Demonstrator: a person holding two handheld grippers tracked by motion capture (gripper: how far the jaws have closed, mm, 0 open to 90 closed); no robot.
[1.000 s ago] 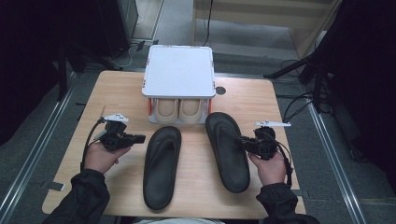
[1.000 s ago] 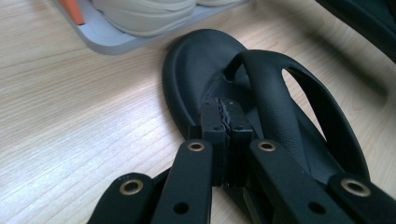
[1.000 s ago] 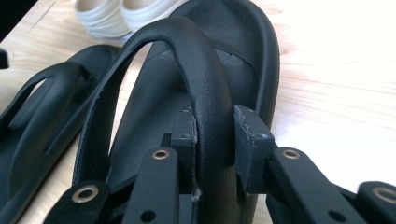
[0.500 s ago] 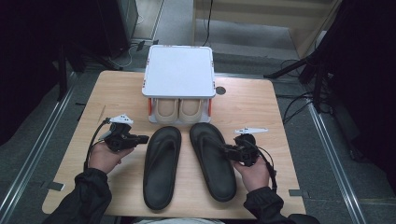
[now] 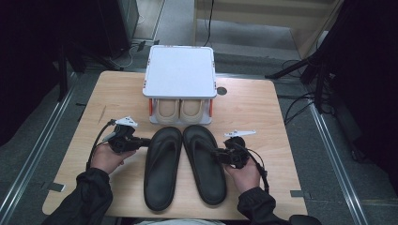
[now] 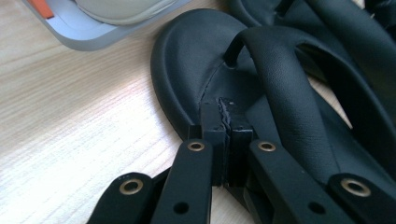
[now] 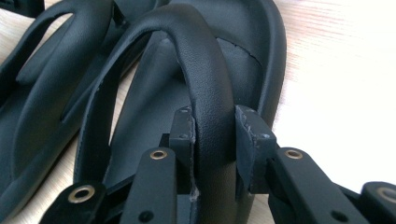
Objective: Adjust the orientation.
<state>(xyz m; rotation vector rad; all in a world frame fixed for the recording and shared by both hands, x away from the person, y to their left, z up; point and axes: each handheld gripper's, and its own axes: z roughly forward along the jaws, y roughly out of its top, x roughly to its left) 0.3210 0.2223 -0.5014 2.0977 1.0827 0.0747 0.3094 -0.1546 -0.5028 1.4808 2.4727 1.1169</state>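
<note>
My sleeves point(image 5: 89, 199) are dark; each black hand-held gripper point(image 5: 141, 141) has brass-ringed holes, a trailing cable, a grey three-cornered plate at 12 o'clock.

Light wooden table point(image 5: 263, 101) with rounded corners on grey floor point(image 5: 338, 154), flanked by metal floor rails point(image 5: 28, 164). Dark equipment stands point(image 5: 324, 70) and cables at both sides; pale wooden furniture point(image 5: 263, 14) behind.

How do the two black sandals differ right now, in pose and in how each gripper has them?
The left sandal lies straight, while the right sandal angles its heel outward. The right gripper has its jaws around the right sandal's strap; the left gripper is shut, jaws together, at the left sandal's outer edge with nothing between them. Both are black, soles down, toes toward the white rack.
</note>
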